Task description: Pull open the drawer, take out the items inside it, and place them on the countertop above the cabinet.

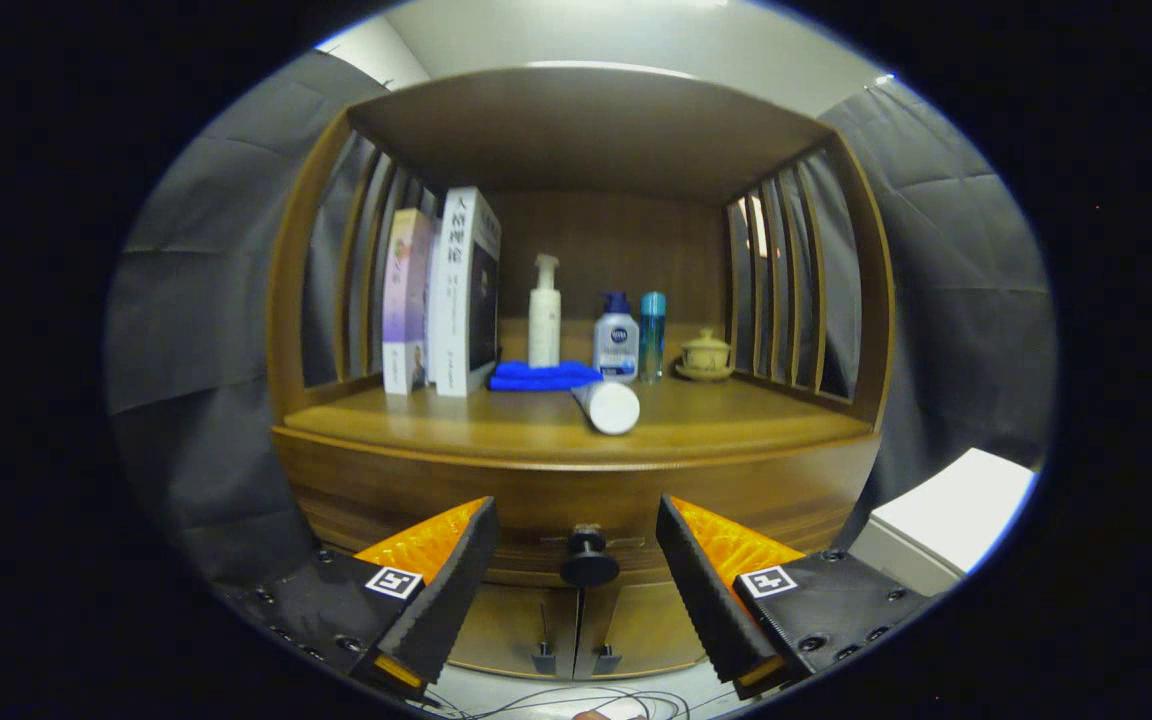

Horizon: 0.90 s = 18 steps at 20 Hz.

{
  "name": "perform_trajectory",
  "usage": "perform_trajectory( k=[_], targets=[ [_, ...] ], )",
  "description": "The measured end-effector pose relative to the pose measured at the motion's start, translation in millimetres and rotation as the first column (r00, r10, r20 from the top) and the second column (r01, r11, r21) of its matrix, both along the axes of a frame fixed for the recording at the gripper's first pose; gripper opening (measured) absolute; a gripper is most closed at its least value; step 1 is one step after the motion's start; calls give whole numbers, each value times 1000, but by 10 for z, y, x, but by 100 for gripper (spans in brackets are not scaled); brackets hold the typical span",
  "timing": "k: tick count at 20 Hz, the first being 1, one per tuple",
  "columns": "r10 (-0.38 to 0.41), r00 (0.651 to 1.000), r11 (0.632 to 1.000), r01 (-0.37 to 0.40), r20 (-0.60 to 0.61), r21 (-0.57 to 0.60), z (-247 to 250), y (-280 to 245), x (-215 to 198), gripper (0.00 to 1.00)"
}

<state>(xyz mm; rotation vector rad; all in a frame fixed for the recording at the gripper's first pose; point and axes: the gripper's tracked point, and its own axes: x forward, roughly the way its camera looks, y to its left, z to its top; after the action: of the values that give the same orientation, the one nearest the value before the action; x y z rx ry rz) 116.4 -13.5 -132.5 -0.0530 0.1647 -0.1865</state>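
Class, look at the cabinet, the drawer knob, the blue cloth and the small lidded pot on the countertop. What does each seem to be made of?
Cabinet: probably varnished wood or veneer; brown grain, soft sheen.
Drawer knob, between the open hand-held gripper fingers: dark, smooth; metal or plastic, unclear.
Blue cloth: soft fabric, folded, matte.
Lidded pot: likely glazed ceramic; pale, slightly glossy.

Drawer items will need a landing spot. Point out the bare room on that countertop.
The countertop is bare along its front edge either side of the white tube, widest on the right, ahead of the lidded pot. The back is crowded: books, blue cloth, bottles. The gripper is open around the drawer knob.
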Motion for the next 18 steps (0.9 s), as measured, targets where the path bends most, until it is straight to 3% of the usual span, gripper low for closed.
perform_trajectory(
  k=[7,10,18],
  targets=[
    [54,990,993,-67,129,97,784,0,-745,99],
    [40,985,993,-59,170,106,1071,-127,-1043,99],
    [2,962,991,-38,272,127,1633,-367,-1316,98]
  ],
)
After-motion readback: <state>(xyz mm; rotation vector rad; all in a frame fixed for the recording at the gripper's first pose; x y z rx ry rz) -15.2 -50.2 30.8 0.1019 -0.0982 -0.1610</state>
